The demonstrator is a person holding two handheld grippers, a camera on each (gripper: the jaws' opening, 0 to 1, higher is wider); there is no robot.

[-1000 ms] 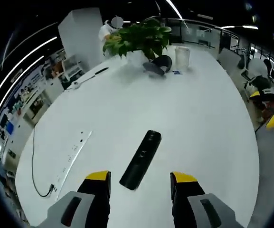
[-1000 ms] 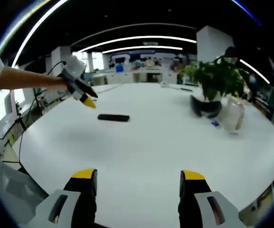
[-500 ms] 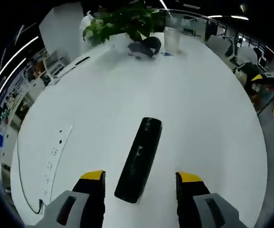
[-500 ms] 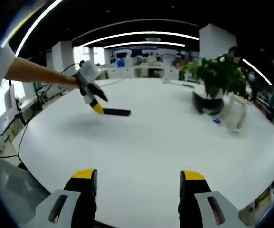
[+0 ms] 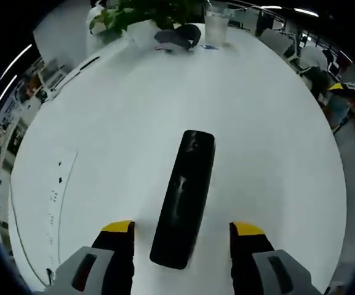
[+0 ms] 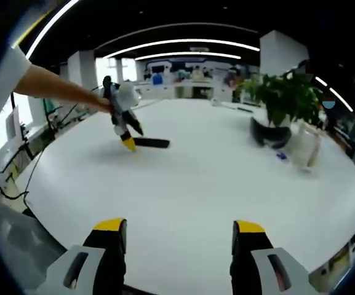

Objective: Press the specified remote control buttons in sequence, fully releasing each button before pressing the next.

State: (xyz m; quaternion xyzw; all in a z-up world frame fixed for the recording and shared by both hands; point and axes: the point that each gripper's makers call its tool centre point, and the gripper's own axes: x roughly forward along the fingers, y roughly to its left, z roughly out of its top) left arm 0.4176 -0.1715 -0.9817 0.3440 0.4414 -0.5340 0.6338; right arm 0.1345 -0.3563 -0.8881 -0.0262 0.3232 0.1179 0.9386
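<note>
A long black remote control (image 5: 185, 195) lies flat on the white table (image 5: 269, 153); its near end sits between the yellow-tipped jaws of my left gripper (image 5: 183, 228), which is open just above it. In the right gripper view the same remote (image 6: 151, 143) shows as a thin dark bar at mid-left, with the left gripper (image 6: 123, 123) pointing down at its left end, held by a person's arm (image 6: 54, 89). My right gripper (image 6: 180, 226) is open over bare table near the front edge, far from the remote.
A potted plant (image 6: 283, 98), dark goggles-like object (image 6: 271, 136) and a clear cup (image 6: 304, 147) stand at the table's far side. A white power strip (image 5: 55, 190) lies left of the remote. Chairs (image 5: 343, 104) stand beyond the table's edge.
The left gripper has moved forward and down over the remote, which now looks larger between its jaws. The right gripper has stayed put.
</note>
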